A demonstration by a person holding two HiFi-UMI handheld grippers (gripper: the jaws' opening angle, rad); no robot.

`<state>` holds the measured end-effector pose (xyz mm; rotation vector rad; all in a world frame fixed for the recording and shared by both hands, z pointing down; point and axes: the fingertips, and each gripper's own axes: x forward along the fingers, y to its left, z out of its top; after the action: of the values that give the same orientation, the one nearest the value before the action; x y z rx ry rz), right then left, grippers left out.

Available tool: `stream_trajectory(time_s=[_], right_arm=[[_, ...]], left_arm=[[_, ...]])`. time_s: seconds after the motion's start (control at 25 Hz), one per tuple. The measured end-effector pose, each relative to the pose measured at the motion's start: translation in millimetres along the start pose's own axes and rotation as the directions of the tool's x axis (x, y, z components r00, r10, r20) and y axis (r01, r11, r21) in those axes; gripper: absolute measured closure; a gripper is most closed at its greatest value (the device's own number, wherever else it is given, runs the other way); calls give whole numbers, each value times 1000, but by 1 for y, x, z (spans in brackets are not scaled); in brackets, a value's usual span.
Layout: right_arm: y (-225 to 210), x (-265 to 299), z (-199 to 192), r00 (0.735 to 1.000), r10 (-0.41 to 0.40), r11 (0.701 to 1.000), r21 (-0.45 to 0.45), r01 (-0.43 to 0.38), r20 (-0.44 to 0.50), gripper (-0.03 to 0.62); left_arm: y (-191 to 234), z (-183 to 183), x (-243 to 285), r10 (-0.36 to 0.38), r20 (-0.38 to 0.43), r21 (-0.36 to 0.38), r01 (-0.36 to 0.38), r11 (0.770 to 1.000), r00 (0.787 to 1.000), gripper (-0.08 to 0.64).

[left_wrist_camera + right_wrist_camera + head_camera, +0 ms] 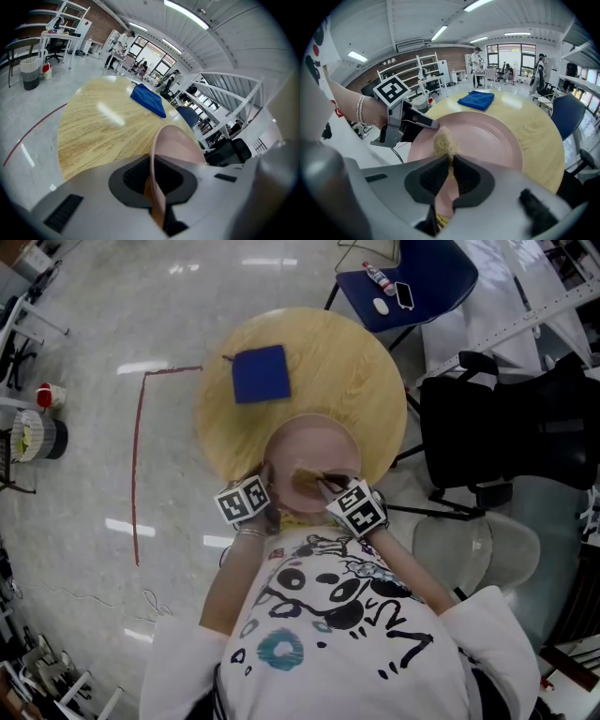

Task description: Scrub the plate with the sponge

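Observation:
A pink plate (314, 442) sits at the near edge of the round wooden table (356, 371), sticking out past it toward me. My left gripper (268, 487) is shut on the plate's left rim; in the left gripper view the rim (171, 140) runs edge-on between the jaws of the left gripper (154, 187). My right gripper (324, 483) is shut on a tan sponge (305, 481) that rests on the plate's near inner face. In the right gripper view the sponge (444, 140) pokes out past the right gripper (450, 164) onto the plate (487, 136), with the left gripper (429, 123) on the rim beside it.
A folded blue cloth (260, 374) lies on the far left part of the table. A blue chair (412, 282) with small items stands behind the table and a black chair (506, 418) at the right. A red tape line (137, 465) marks the floor at the left.

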<state>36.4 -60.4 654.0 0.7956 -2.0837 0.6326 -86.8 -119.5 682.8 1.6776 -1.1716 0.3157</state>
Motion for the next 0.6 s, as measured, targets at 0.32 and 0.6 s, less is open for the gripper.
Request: stream_trajectory(time_s=[0.32,0.6], right_arm=[[-3,15,25,1000,2,1000,-23,-2,21,543],[-6,29,49,998,13,999,-47,-11,59,545]], left_arm=[[-1,1,1,2,-2,2,-2,1000,1000,531],[0,2,-1,3,-9,15,-2,1000,1000,531]])
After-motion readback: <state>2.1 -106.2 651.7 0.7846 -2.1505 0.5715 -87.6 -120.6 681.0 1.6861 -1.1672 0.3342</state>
